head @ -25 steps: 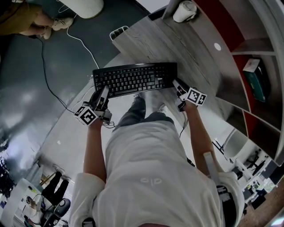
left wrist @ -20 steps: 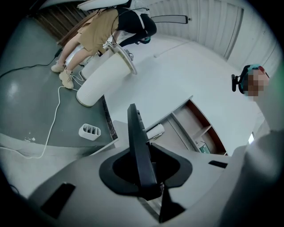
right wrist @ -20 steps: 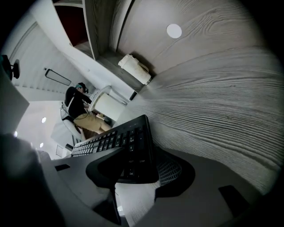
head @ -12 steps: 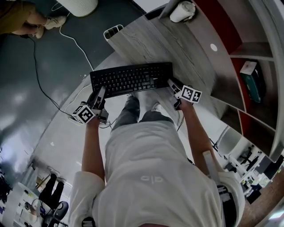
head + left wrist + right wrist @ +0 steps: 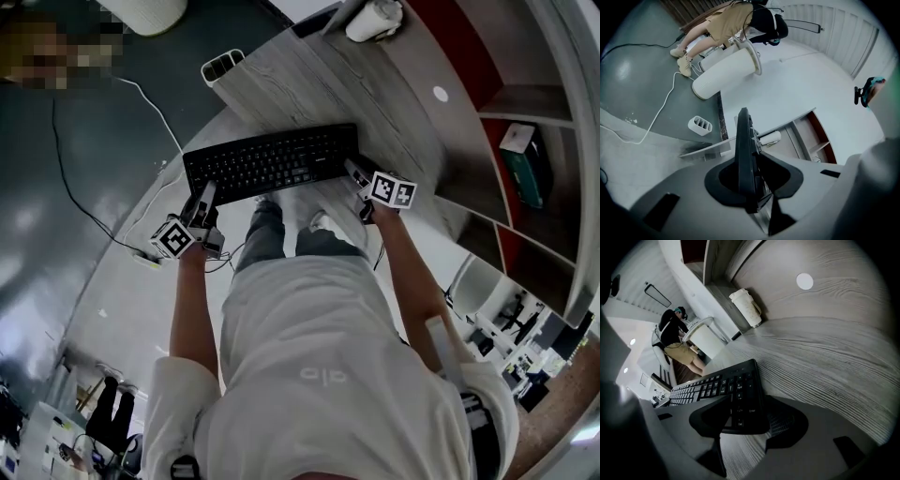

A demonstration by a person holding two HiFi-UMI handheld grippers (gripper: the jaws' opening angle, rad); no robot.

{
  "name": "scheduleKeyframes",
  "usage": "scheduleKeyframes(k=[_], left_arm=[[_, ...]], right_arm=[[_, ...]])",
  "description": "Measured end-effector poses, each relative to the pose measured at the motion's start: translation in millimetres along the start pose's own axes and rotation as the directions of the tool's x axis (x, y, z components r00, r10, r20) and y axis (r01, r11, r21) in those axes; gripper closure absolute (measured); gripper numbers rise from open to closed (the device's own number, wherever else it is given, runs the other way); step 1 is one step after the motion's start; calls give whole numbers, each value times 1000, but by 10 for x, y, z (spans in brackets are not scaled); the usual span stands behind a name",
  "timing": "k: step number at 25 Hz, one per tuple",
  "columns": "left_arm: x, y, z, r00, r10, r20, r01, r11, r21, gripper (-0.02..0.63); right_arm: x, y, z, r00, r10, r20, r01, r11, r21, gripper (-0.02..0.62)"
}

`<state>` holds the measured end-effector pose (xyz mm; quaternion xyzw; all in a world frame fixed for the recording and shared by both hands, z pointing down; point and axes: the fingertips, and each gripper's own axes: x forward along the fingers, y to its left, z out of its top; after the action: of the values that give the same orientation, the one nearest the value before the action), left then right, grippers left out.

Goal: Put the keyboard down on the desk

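The black keyboard point(image 5: 272, 161) lies level across the front edge of the wood-grain desk point(image 5: 356, 94). Its right end rests on the desk top point(image 5: 825, 362), and its left end reaches out past the desk's edge over the floor. My left gripper point(image 5: 203, 197) is shut on the keyboard's left end, which shows edge-on point(image 5: 743, 150) between the jaws. My right gripper point(image 5: 354, 173) is at the right end. Its jaws are opening, with the keyboard's corner point(image 5: 740, 399) between them and a gap beside the ribbed pad point(image 5: 783, 422).
A white roll point(image 5: 375, 19) stands at the desk's far end, and a round white cap point(image 5: 440, 94) is set in the top. A white slotted holder point(image 5: 225, 67) sits at the desk's corner. Shelves with a teal box point(image 5: 520, 164) line the right. A cable point(image 5: 150, 103) crosses the floor. A person point(image 5: 736, 18) stands beyond.
The keyboard and both grippers have drifted a little up and left in the head view, farther onto the desk. The left gripper's hold looks the same.
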<state>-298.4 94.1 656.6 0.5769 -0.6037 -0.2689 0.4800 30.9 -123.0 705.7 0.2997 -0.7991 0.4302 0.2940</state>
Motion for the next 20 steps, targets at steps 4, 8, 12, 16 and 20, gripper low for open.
scheduleKeyframes(k=[4,8,12,16,20], left_arm=[[118,-18,-43,1000,4,-18,-4,1000,-30,505],[276,17,-157,999,-41,-31,39,997,-61,505],[424,17,-289,996,-79,-50,73,991,-114,503],[575,9,-421,991,-108,-74,97,985,-140,503],[726,39,-575,990,-105,-99,86,980,-180,503]], right_arm=[[-19,-39,48,999,-48,17,49,999,-24,326],[-105,-110,113,992,-117,40,119,991,-57,295],[-254,-143,184,980,-172,97,180,981,-75,295],[-381,-93,86,979,-174,102,181,982,-62,295],[-524,-93,-46,978,-176,110,182,983,-38,295]])
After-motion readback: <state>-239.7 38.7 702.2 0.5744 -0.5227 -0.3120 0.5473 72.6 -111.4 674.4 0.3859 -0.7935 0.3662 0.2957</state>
